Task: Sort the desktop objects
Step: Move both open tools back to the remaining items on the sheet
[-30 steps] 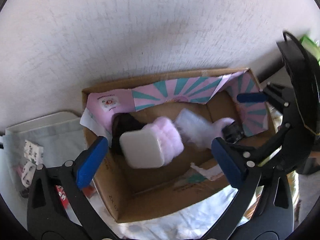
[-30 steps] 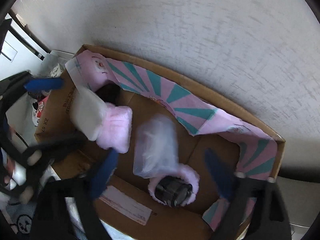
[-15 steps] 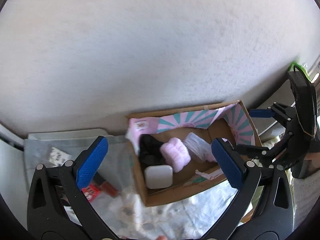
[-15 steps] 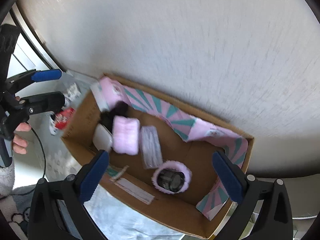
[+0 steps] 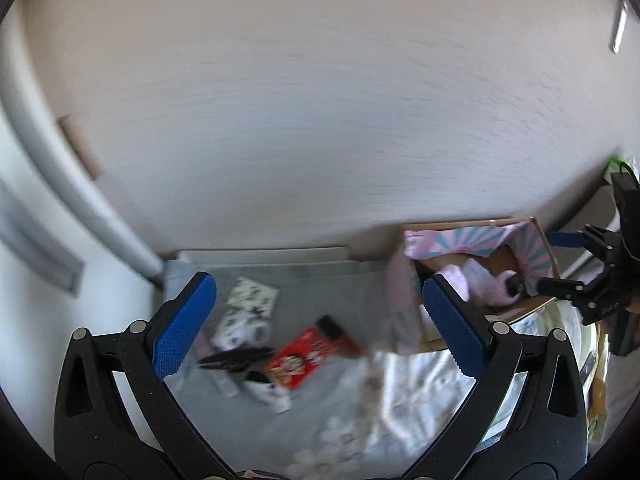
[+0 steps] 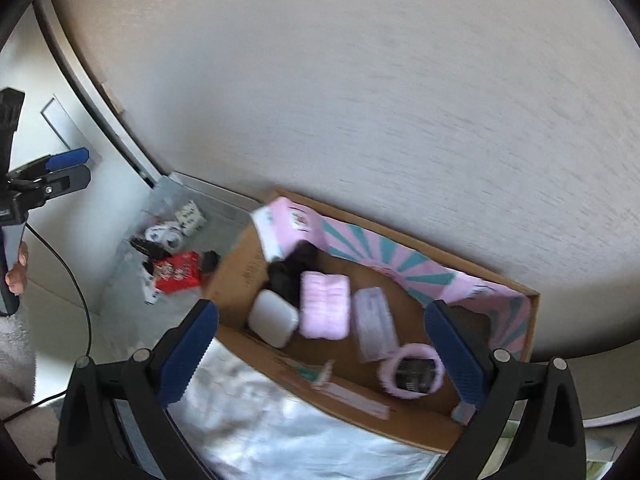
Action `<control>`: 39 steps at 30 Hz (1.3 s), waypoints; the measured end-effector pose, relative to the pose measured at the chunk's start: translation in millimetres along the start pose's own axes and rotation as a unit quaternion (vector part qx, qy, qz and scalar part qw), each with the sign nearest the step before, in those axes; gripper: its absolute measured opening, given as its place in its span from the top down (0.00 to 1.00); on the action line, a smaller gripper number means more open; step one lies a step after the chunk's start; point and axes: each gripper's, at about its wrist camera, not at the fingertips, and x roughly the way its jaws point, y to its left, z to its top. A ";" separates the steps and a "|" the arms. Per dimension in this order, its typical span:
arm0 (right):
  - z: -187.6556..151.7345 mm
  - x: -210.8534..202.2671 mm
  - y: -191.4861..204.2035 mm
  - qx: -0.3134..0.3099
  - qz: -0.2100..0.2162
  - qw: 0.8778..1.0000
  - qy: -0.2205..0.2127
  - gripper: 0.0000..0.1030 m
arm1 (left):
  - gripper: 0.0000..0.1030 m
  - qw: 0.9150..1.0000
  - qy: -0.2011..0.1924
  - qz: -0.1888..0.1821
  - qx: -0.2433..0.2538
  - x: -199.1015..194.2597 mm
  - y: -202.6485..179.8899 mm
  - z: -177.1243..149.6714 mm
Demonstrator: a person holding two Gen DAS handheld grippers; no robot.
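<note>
My left gripper is open and empty, hovering over a grey mat that holds a red snack packet, black-and-white patterned pouches and a black item. The cardboard box sits to its right. My right gripper is open and empty above the box. Inside lie a white case, a pink fluffy pad, a clear packet, a pink ring around a dark object and a black lump. The red packet lies left of the box.
A pale wall rises behind the box and mat. A white patterned cloth covers the surface in front. A hand holds the left gripper at far left, with a cable hanging below. The right gripper shows beyond the box.
The white case, between the left fingers a second ago, now lies in the box. Both grippers have pulled up and back; the left one swung left over the mat.
</note>
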 end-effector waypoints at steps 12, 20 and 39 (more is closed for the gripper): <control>10.7 -14.6 95.1 -0.033 -0.023 0.997 -0.066 0.00 | 0.00 0.999 0.034 0.008 -0.031 6.5 77.4 -39.9; 1.7 23.6 145.7 -0.069 -0.007 0.996 -0.062 0.00 | 0.00 0.996 0.075 0.005 -0.040 39.5 101.7 -71.5; 21.9 126.2 197.2 -0.188 -0.008 0.980 0.073 0.00 | 0.00 0.995 0.054 -0.003 0.080 104.5 59.1 -159.2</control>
